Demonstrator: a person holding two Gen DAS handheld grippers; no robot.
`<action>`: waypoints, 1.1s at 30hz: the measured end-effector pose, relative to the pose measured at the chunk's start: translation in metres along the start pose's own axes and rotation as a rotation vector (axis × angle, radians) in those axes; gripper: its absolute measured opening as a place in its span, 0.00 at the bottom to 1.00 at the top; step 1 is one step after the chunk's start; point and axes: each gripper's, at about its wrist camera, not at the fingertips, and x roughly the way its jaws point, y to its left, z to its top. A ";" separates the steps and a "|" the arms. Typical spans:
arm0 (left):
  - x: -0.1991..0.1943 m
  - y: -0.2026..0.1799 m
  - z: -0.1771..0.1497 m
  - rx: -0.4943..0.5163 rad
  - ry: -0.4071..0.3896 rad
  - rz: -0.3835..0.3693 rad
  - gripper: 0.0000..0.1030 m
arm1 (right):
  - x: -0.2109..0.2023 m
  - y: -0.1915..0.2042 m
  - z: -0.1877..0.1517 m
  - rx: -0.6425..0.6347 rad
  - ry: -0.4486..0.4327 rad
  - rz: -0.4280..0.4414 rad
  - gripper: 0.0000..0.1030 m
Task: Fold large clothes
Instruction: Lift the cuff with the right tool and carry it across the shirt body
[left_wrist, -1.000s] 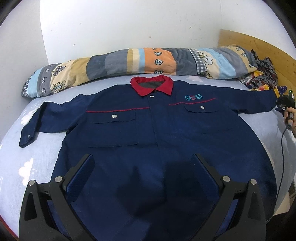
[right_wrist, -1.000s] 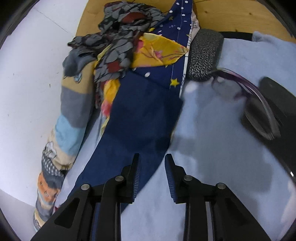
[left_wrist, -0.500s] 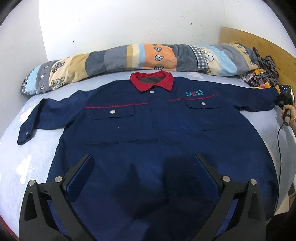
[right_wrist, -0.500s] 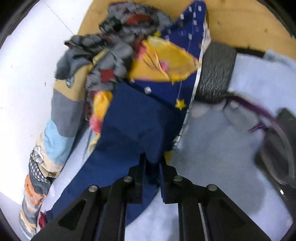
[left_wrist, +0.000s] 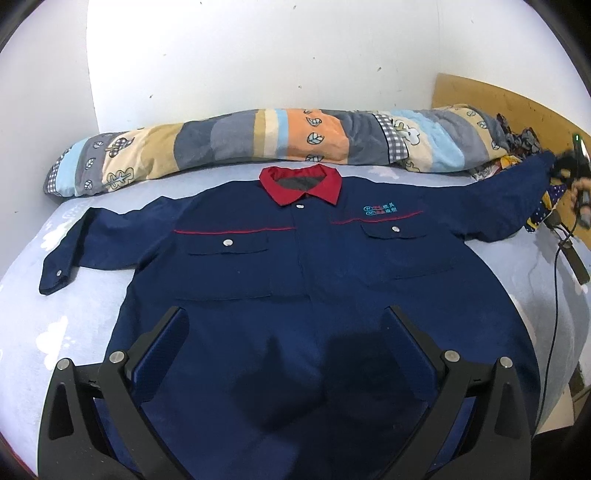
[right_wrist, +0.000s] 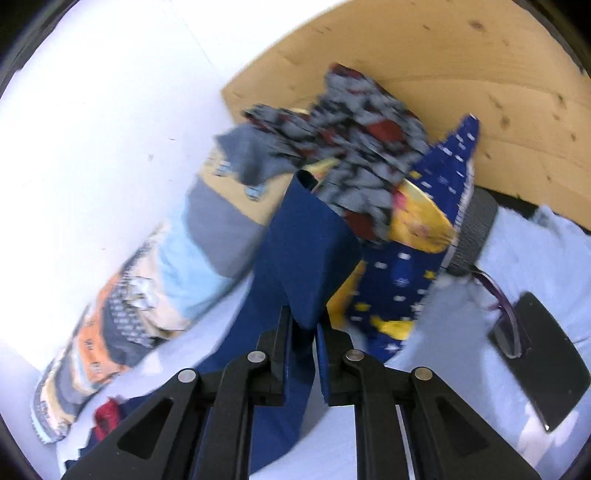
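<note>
Change: my right gripper (right_wrist: 302, 325) has just closed on the cuff of the navy work shirt with the red collar (left_wrist: 295, 280); that sleeve (right_wrist: 306, 254) now rises off the pale blue bedsheet (left_wrist: 62, 314), which begins the sleeve fold.
Left gripper (left_wrist: 286, 354): wide, empty, over the hem.
Shirt: flat below the striped patchwork bolster (left_wrist: 258, 142).
Axis: collar points toward the bolster; sleeves run parallel to it.

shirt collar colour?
Red, on a navy shirt; the collar shows best in the left wrist view.

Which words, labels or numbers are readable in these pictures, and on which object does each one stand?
Teal and red embroidered logo on the chest of the navy work jacket with red collar: too small to read.
Nothing else carries text.
</note>
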 end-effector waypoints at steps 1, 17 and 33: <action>-0.001 0.002 0.000 -0.005 0.000 -0.002 1.00 | -0.008 0.015 0.003 -0.003 -0.002 0.013 0.12; -0.032 0.074 -0.003 -0.136 -0.037 0.036 1.00 | -0.159 0.361 -0.059 -0.351 0.014 0.346 0.12; -0.050 0.163 -0.023 -0.317 -0.020 0.135 1.00 | -0.024 0.517 -0.474 -0.821 0.487 0.303 0.12</action>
